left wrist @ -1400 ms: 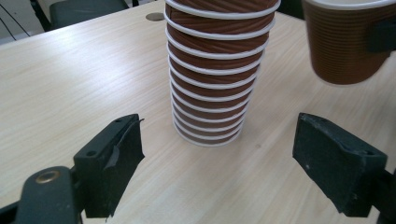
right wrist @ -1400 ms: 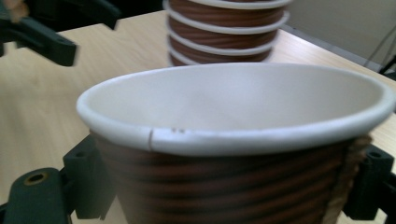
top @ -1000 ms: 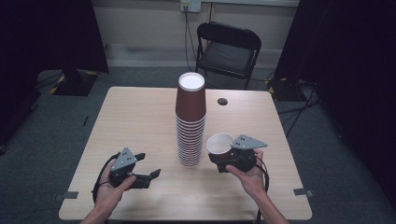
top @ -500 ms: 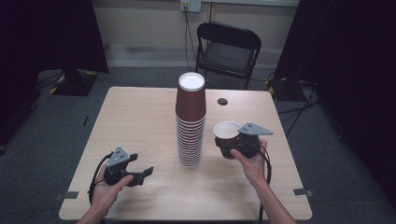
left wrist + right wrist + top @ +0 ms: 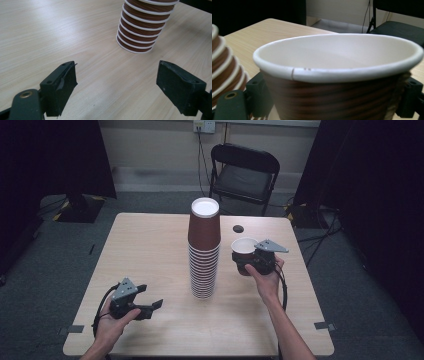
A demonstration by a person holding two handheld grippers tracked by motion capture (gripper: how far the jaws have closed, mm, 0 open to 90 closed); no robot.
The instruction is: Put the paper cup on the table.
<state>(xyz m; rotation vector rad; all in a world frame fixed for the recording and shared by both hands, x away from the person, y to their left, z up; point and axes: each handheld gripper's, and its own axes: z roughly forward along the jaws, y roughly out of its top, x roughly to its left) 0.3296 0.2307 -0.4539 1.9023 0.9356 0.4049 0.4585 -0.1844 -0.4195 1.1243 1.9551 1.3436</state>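
A tall stack of upside-down brown paper cups (image 5: 204, 250) stands at the table's middle; its lower rims (image 5: 140, 32) show ahead of the left gripper. My right gripper (image 5: 245, 262) is shut on a single brown cup (image 5: 244, 251) with a white inside (image 5: 337, 53), held upright, mouth up, right of the stack; the jaws press its sides. My left gripper (image 5: 150, 307) rests low near the table's front left, jaws wide open (image 5: 117, 82) and nothing between them.
The wooden table (image 5: 145, 245) has a small black disc (image 5: 238, 228) behind the held cup. A black folding chair (image 5: 242, 172) stands beyond the far edge. Bare tabletop lies left of the stack.
My right gripper has carried the cup away from the front edge toward the table's back right. The left gripper has drifted slightly toward the front left.
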